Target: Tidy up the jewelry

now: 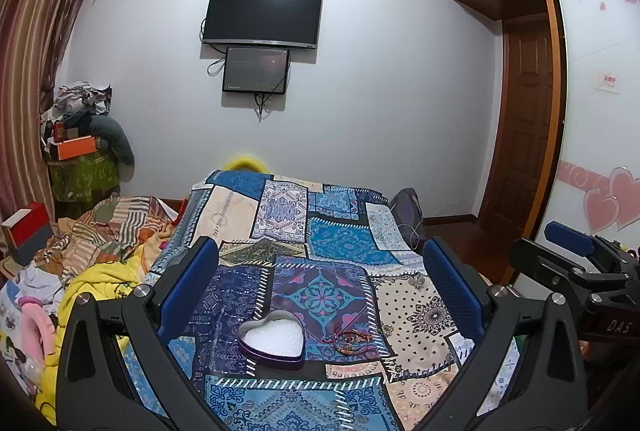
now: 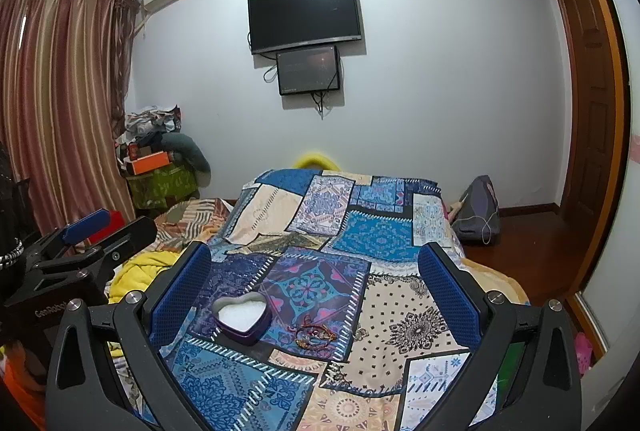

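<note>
A purple heart-shaped tin (image 1: 271,341) with white lining lies open on the patchwork cloth; it also shows in the right wrist view (image 2: 240,317). Just right of it lies a small tangle of red and orange string bracelets (image 1: 352,341), seen too in the right wrist view (image 2: 314,336). My left gripper (image 1: 320,263) is open and empty, held above and behind the tin. My right gripper (image 2: 316,263) is open and empty, at about the same height. Each gripper shows at the edge of the other's view.
The patchwork cloth (image 1: 340,243) covers a table or bed. Yellow fabric and clothes (image 1: 96,283) are heaped to the left. A dark bag (image 2: 478,211) sits on the wooden floor at right. A TV (image 1: 262,15) hangs on the far wall.
</note>
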Demonstrator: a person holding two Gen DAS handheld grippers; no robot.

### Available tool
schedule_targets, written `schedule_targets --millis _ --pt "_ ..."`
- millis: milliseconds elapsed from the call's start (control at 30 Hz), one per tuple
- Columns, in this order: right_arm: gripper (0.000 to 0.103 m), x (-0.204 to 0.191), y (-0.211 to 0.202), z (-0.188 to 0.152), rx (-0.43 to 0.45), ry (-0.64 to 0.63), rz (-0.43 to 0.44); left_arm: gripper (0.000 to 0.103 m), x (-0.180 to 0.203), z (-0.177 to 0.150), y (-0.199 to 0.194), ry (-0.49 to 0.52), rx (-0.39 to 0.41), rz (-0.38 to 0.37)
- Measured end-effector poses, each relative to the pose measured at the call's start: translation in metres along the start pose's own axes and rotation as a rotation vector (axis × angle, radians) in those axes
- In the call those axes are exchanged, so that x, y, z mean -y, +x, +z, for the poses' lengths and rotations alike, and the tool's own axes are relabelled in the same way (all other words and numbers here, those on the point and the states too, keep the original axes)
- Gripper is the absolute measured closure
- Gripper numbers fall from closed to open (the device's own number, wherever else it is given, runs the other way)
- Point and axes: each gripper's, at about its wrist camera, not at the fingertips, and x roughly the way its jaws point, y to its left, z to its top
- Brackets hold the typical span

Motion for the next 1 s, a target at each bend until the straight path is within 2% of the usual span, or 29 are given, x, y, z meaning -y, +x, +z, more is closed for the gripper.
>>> schedule_targets --millis 200,500,800,933,1000 --pt "0.000 0.007 0.011 -0.004 -0.021 0.015 -0.014 0.000 -0.003 -0.003 0.013 0.004 -0.027 0.014" --pt "0.000 0.028 0.048 -0.021 -0.118 0.038 -0.051 0.000 -0.008 -0.024 0.058 0.001 -0.144 0.022" --pt "0.000 0.057 0.096 -0.056 -0.285 0.053 -0.047 0.001 -0.014 -0.070 0.114 -0.002 -0.339 0.016" --pt "0.003 0.068 0.113 -0.075 -0.362 0.065 -0.031 0.007 -0.011 -0.095 0.137 0.016 -0.439 -0.015" --pt "0.011 0.071 0.120 -0.083 -0.399 0.071 -0.012 0.014 -0.008 -0.103 0.143 0.015 -0.483 -0.035"
